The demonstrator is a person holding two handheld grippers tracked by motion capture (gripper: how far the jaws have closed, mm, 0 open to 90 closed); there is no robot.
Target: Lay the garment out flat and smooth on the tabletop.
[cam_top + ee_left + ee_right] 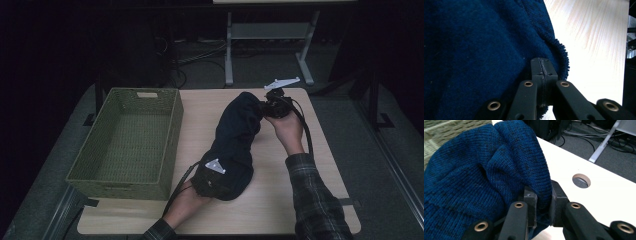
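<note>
While the left gripper [212, 175] is pinching the near edge of the blue knitted garment [235, 145] flat, the right gripper [272, 106] is clamping a fold at its far end, stretching it across the wooden table [300, 200] beside the green basket [127, 142]; the right gripper view is showing a cable hole [581, 180].

A green woven rectangular basket [127, 142] stands at the left of the light wooden table [320, 160]; a dark blue knitted garment [235, 145] lies to its right.
</note>
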